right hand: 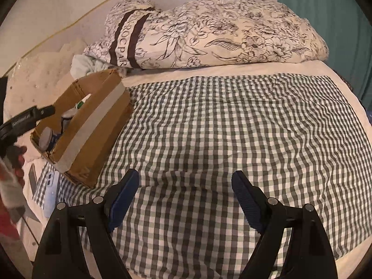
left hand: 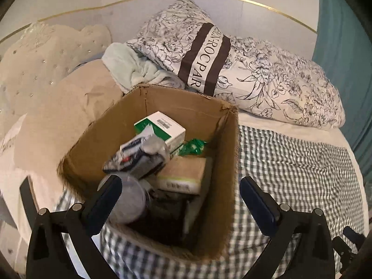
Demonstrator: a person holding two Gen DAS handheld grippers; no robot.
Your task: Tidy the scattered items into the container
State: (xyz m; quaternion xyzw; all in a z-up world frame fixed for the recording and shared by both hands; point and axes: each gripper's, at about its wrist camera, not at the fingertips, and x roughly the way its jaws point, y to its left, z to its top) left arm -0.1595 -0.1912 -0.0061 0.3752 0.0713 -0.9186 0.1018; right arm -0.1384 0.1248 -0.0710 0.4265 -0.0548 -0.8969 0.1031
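1. Jaws of my left gripper point(left hand: 181, 194) stood apart, empty, above the cardboard box point(left hand: 210, 116).
2. Inside the box lay a green-and-white carton point(left hand: 162, 125), a crinkled packet point(left hand: 139, 155) and a tan box point(left hand: 183, 172).
3. My right gripper point(right hand: 185, 191) gaped wide, holding nothing, over the checked blanket point(right hand: 232, 127).

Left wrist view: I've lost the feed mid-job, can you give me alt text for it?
The open left hand-held gripper hangs empty over an open cardboard box on a green checked bedspread. Inside lie a green-and-white carton, a crinkled dark packet, a tan box and a grey round item. A floral pillow lies behind.
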